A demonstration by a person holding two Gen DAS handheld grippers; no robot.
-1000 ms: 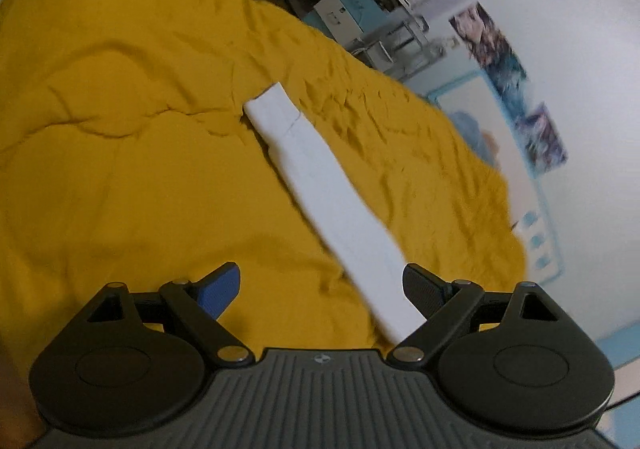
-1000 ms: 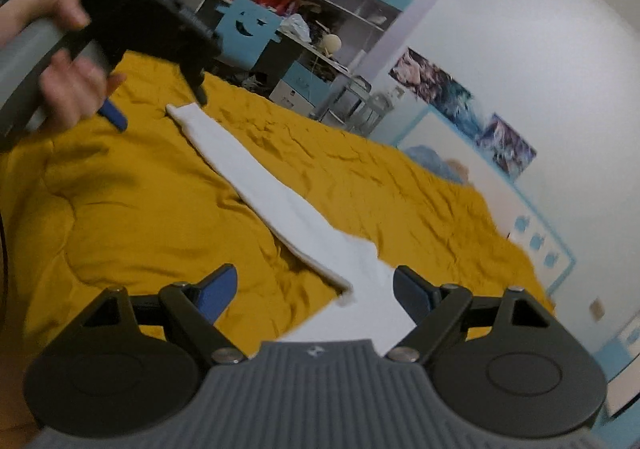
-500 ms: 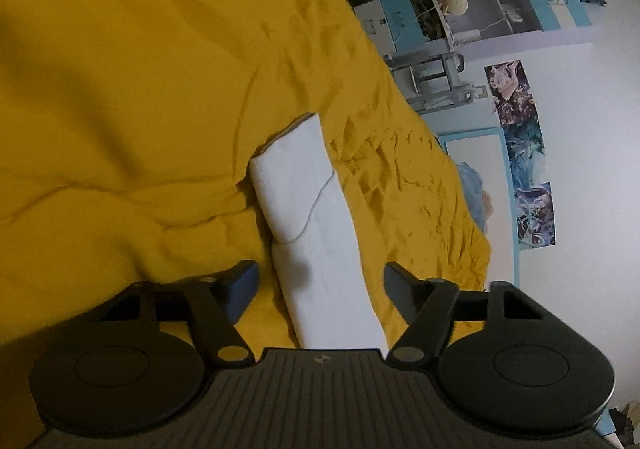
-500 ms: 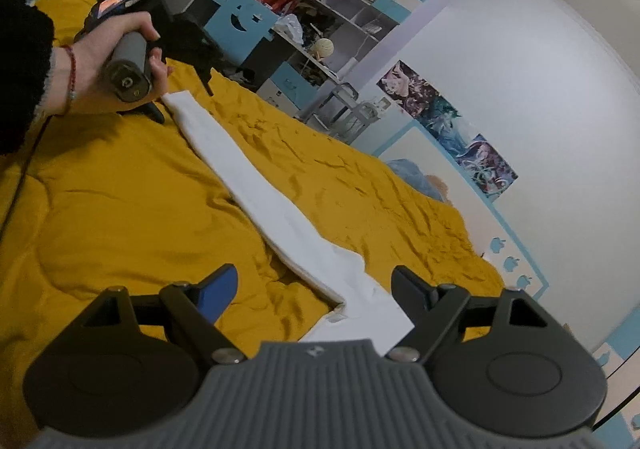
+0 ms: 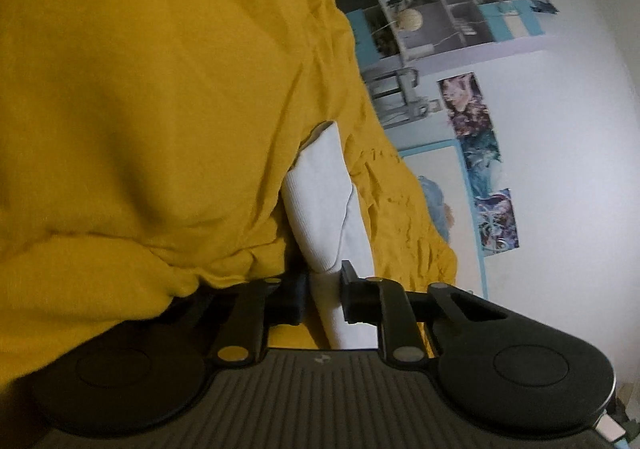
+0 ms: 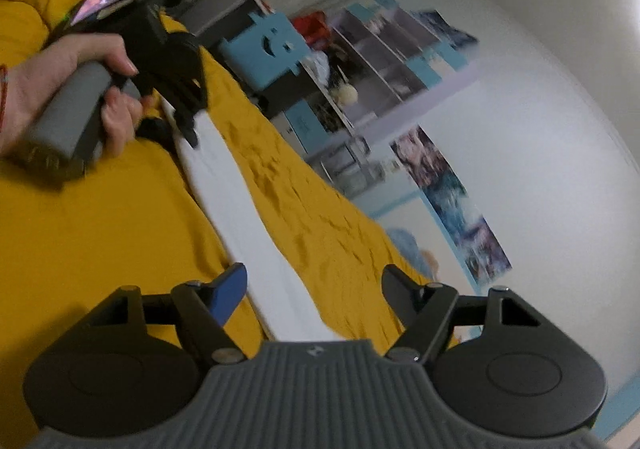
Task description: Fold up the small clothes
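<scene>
Left claw [image 5: 324,295] closing on the sock [image 5: 320,201], cuff end, with the white knit between the two fingers and the pads already touching it on both sides. Seen from the right wrist, the same claw [image 6: 188,129] down at the far end of the sock [image 6: 240,217], gripped by a hand [image 6: 60,97] low over the yellow blanket [image 6: 100,229].

Step in hand, judged: pinching both ends before folding. Best done by taking only the sock and none of the blanket bunched just beside the left finger; by biting across the full width of the cuff, so both layers lift together; by holding off any lift until the other end is caught too.

Right claw [image 6: 314,289] spread wide, jaws starting to close, nothing pressed between them. Sock running as a long flat strip from the far claw toward this one, its near part passing between the blue-padded finger [image 6: 228,291] and the black one, closer to the blue side. Near tip hidden under the claw body, so contact there cannot be told.
</scene>
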